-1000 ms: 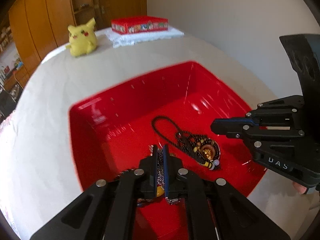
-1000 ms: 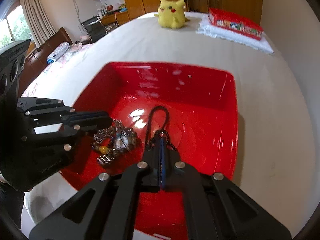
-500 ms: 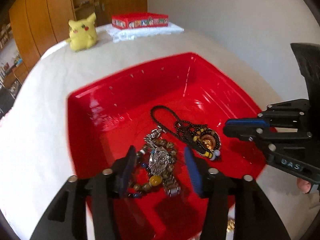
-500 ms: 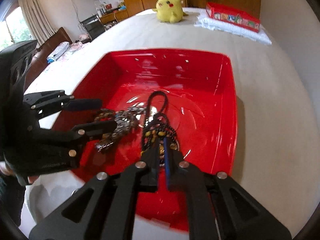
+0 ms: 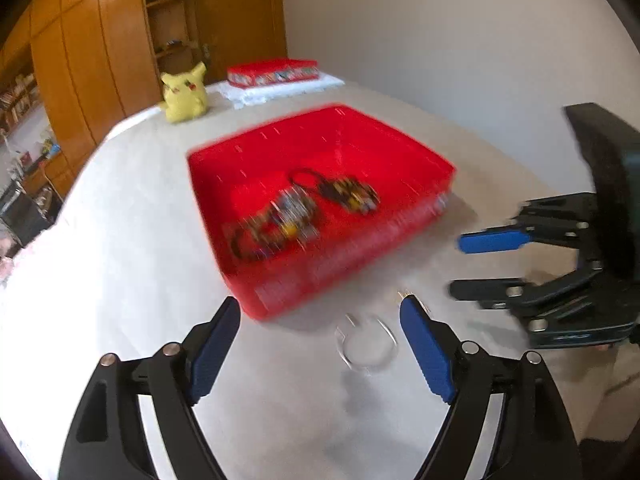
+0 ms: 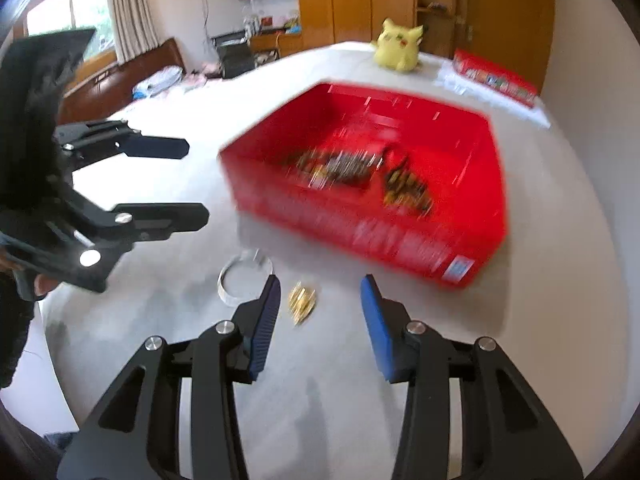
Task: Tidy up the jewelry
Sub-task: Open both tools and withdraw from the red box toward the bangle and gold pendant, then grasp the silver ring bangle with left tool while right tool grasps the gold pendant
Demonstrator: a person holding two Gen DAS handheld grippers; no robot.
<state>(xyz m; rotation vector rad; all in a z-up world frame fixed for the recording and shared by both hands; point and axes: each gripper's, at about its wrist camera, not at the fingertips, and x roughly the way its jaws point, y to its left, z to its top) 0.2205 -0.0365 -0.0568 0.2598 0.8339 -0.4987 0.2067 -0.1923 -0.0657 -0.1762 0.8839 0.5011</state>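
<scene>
A red tray (image 5: 416, 156) (image 6: 494, 168) on the white table holds a beaded bracelet bundle (image 5: 280, 220) (image 6: 336, 166) and a black cord necklace with a pendant (image 5: 348, 194) (image 6: 406, 188). A thin silver bangle (image 5: 366, 346) (image 6: 244, 276) lies on the table in front of the tray. A small gold piece (image 6: 302, 302) lies beside it; in the left wrist view only its tip (image 5: 405, 293) shows. My left gripper (image 5: 320, 320) (image 6: 192, 178) is open and empty, above the bangle. My right gripper (image 6: 318, 300) (image 5: 476, 264) is open and empty, around the gold piece.
A yellow plush toy (image 5: 184, 94) (image 6: 398, 46) and a red box (image 5: 272, 70) (image 6: 496, 76) on a white cloth stand at the table's far end. Wooden cupboards and a wall lie behind. The table's near edge (image 6: 52, 344) is at the left.
Both grippers let go of their jewelry in the tray, opened wide and pulled back out of it toward the table's near side. The bangle and gold piece came into view.
</scene>
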